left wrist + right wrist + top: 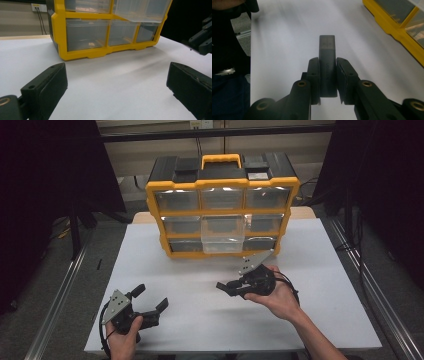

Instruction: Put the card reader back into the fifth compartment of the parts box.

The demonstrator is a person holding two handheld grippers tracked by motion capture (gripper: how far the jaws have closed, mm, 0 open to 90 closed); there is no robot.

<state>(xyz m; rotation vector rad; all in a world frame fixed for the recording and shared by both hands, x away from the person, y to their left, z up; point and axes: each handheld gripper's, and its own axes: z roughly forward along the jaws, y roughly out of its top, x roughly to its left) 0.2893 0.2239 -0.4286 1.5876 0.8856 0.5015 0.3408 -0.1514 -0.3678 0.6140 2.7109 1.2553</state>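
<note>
A yellow and black drawer organiser with clear drawers stands at the far middle of the white table. Its middle drawer is pulled out a little; the same drawer juts out of the cabinet in the left gripper view. My right gripper hovers in front of it, pointing left, shut on a dark grey rectangular block that sticks out past the pads. My left gripper rests at the near left, jaws wide open, nothing between them. One bottom drawer holds a small tan object.
The organiser's yellow corner lies close to the right gripper. A person's dark clothing is at the table's near edge. Metal rails run along both sides of the table, with dark curtains beyond.
</note>
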